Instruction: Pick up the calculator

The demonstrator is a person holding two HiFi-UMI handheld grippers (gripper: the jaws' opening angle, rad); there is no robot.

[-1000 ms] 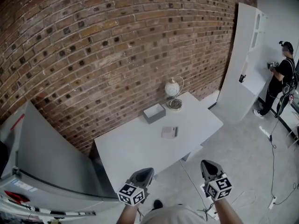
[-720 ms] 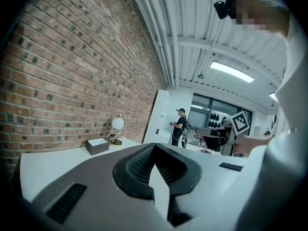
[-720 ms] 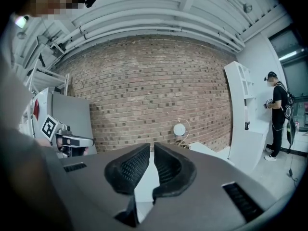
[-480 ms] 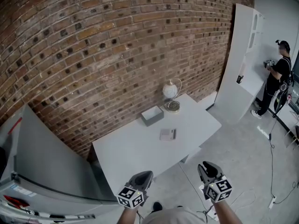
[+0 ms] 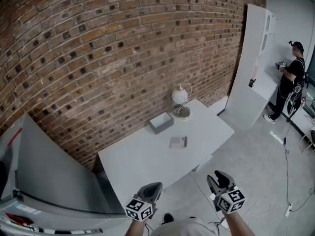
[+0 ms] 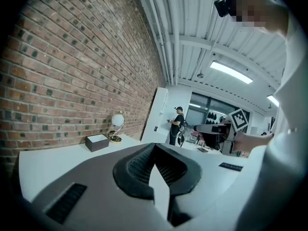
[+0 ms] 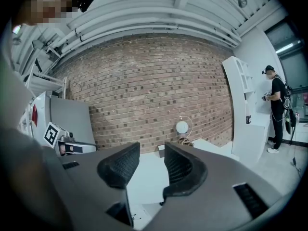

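Short of the table (image 5: 129, 167), the right gripper (image 5: 220, 177) has just been opening its jaws, nothing between them; the left gripper (image 5: 152, 187) is closed, empty. Calculator (image 5: 178, 142) lies untouched, well apart: likely pre-grasp prep.

Left gripper (image 5: 155, 186): grey moulded shell, tapered nose ahead of left marker cube (image 5: 139, 209). That cube white, black square-pattern tags on faces. Right gripper (image 5: 219, 176), right of left marker cube: same grey shell, own right marker cube (image 5: 230, 199), same tags. Its jaws just been opening, nothing between. Pads (image 7: 119, 165) black, ribbed, curved. Dark ribbed slot (image 7: 248, 198) set in shell. Pale grey top (image 5: 183, 227) below-right of left marker cube. Black head camera (image 7: 86, 0) worn.
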